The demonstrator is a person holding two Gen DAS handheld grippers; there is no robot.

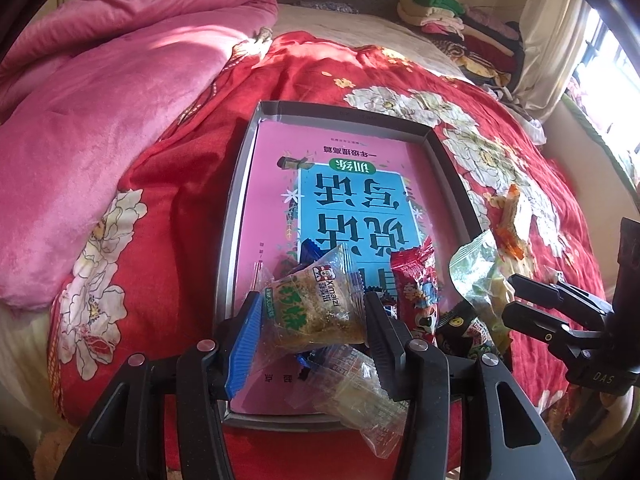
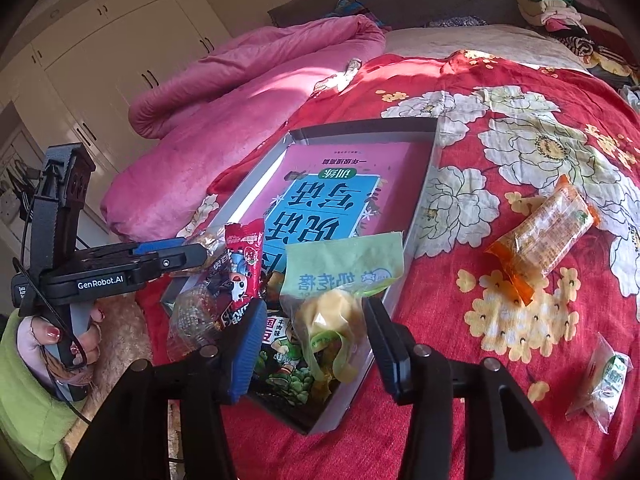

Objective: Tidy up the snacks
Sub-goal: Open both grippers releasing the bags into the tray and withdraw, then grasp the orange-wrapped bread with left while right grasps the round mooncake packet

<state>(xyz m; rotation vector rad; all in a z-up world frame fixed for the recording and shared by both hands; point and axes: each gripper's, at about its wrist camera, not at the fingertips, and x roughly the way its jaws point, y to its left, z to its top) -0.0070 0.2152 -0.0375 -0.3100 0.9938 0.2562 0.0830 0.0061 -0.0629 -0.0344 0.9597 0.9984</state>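
A shallow grey box (image 1: 236, 184) lined with a pink and blue book lies on the red floral bedspread; it also shows in the right wrist view (image 2: 424, 168). My left gripper (image 1: 310, 314) has its jaws wide around a brown rice-cake packet (image 1: 316, 304) over the box's near end. Beside it lie a red snack packet (image 1: 416, 284), a clear packet (image 1: 360, 384) and a dark pea packet (image 2: 292, 364). My right gripper (image 2: 316, 320) is open around a pale green packet (image 2: 340, 280) at the box's near right corner.
An orange packet (image 2: 540, 248) and a small clear green packet (image 2: 608, 376) lie on the bedspread right of the box. A pink quilt (image 1: 100, 92) is heaped at the left. Folded clothes (image 1: 460, 28) are stacked at the bed's far right.
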